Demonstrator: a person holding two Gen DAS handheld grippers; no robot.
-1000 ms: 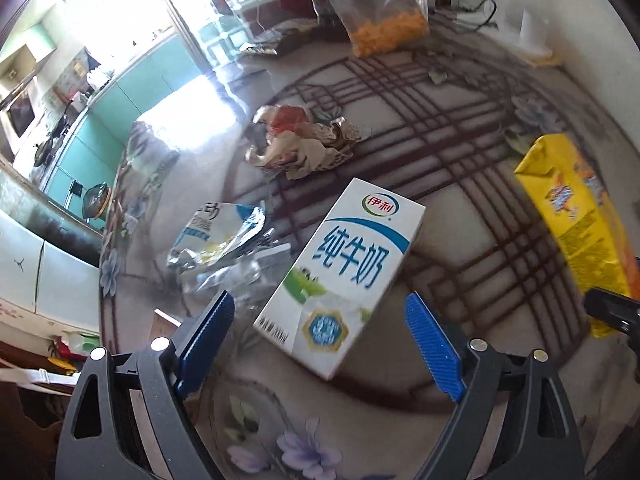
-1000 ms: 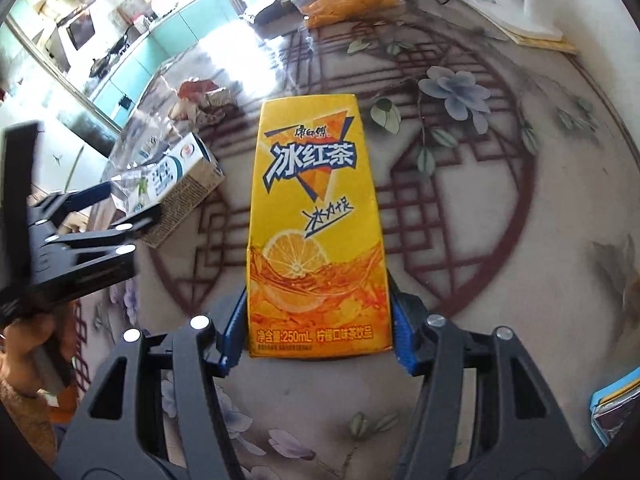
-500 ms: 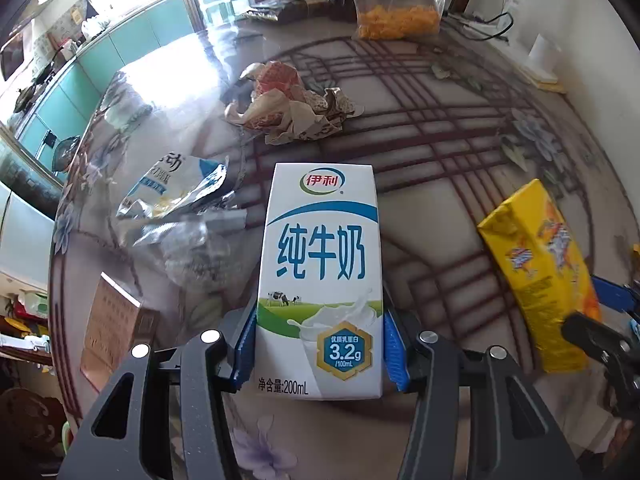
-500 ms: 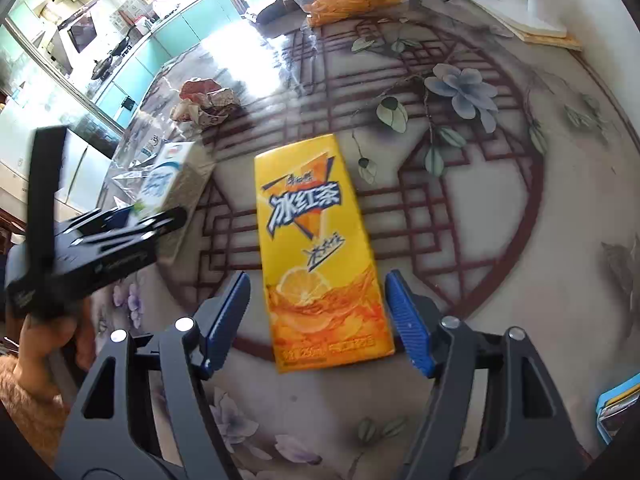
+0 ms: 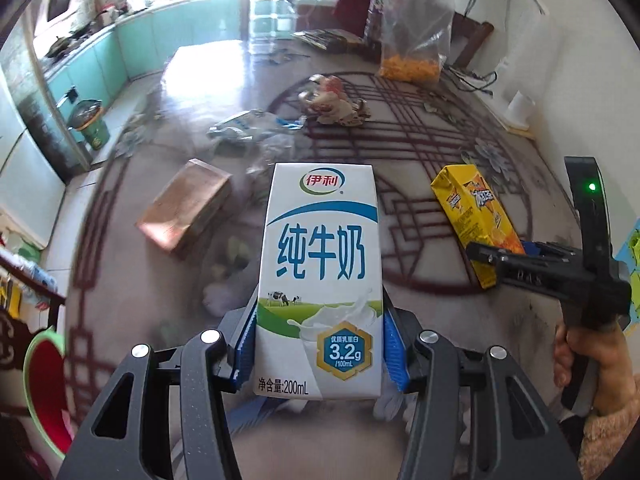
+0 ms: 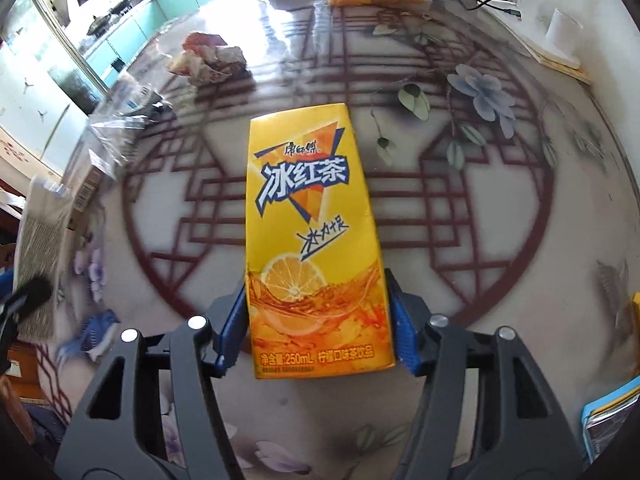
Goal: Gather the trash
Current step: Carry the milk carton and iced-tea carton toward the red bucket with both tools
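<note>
Surface (image 6: 500,240): round top with a red lattice print and painted flowers; it carries all the loose litter, and I judge it slick enough for cartons to slide on.
Snack bag (image 5: 412,36): clear plastic, orange pieces at the bottom, standing at the far edge; soft and floppy.
Milk carton (image 5: 320,276): white 200 mL box, clamped at its lower end by the left tool (image 5: 320,348), blue pads pressing both narrow sides; it appears lifted clear of the surface. Probably empty, so light; the card walls would dent under a hard squeeze, so the stiffer base end is the right hold.
Iced tea carton (image 6: 312,240): yellow 250 mL box, its bottom end between the pads of the right tool (image 6: 316,332), whose jaws have just been closing onto it and now press both sides. Glossy, light, crushable, same hold as the milk.
Brown box (image 5: 184,208): flat cardboard, lying left of the milk carton; stiff.
Crumpled wrapper (image 5: 332,100): paper wad mid-surface, soft, easy to pinch anywhere.
Foil pouch (image 5: 248,124): torn and limp beside the wrapper.
</note>
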